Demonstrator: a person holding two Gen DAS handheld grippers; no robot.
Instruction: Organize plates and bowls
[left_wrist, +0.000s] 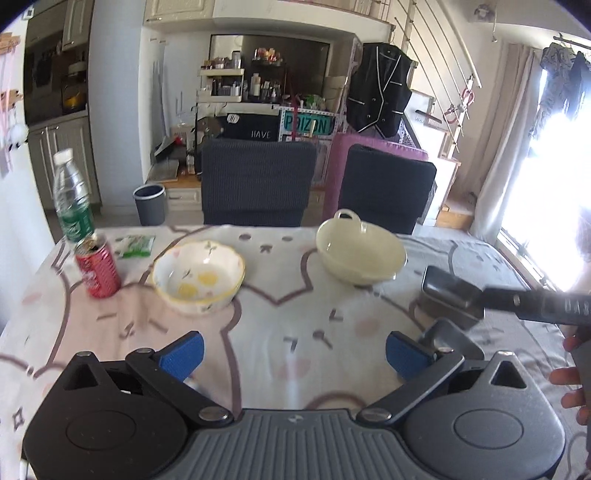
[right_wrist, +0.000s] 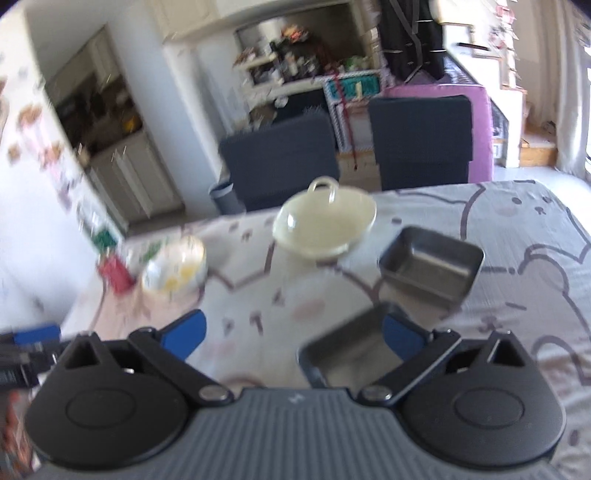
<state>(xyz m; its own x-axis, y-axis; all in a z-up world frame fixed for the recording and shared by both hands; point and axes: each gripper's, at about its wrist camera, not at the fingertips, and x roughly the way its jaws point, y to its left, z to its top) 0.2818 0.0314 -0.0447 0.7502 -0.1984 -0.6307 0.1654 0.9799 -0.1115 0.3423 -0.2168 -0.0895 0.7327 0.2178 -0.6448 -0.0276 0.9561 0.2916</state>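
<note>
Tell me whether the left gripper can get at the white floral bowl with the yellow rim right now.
Probably yes. The left gripper is open and empty, and the white floral bowl with the yellow rim sits ahead, slightly left, with only bare tablecloth between. The red soda can stands clear of it.

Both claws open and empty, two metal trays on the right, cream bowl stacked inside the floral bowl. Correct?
Not quite: the cream bowl is not stacked in the floral bowl. The left wrist view shows them apart on the tablecloth, each standing alone. The rest holds: left claw and right claw are open and empty, with the far metal tray and near metal tray on the right.
</note>
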